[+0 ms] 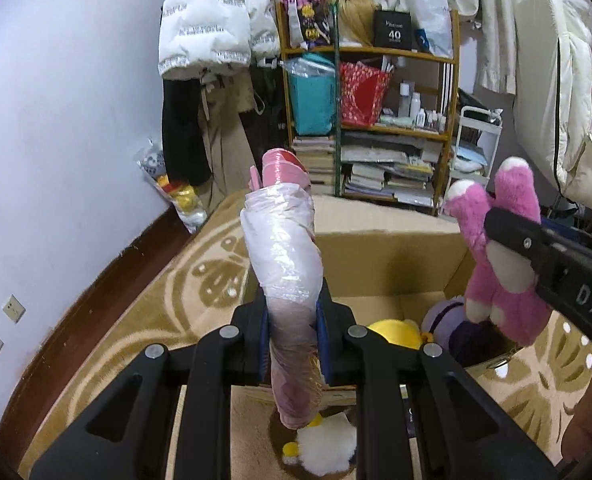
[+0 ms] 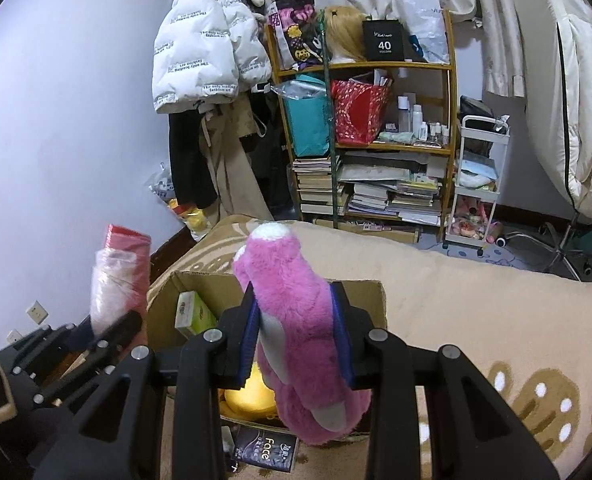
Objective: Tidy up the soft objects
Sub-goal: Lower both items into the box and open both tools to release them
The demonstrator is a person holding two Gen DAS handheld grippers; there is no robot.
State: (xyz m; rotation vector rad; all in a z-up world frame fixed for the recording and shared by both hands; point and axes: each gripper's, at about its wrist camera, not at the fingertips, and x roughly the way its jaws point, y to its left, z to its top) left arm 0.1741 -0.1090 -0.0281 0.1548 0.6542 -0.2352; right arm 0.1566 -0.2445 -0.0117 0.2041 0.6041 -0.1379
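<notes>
- Soft toys were the matter: a pink plush toy sat clamped between the blue pads of the right hand-held gripper, held over the open cardboard box.
- From the left wrist view the same pink plush toy hung at the right, above the box's far corner, with the right hand-held gripper closed around its middle.
- The left hand-held gripper was clamped on a long pink item wrapped in clear plastic, which stood nearly upright over the near wall of the cardboard box.
- Inside the box lay a yellow plush beside a purple plush; a green-and-white carton leaned in its left corner.
- A white fluffy toy lay on the tan patterned rug below the left hand-held gripper.
- Against the back wall stood a wooden bookshelf stacked with books and bags.
</notes>
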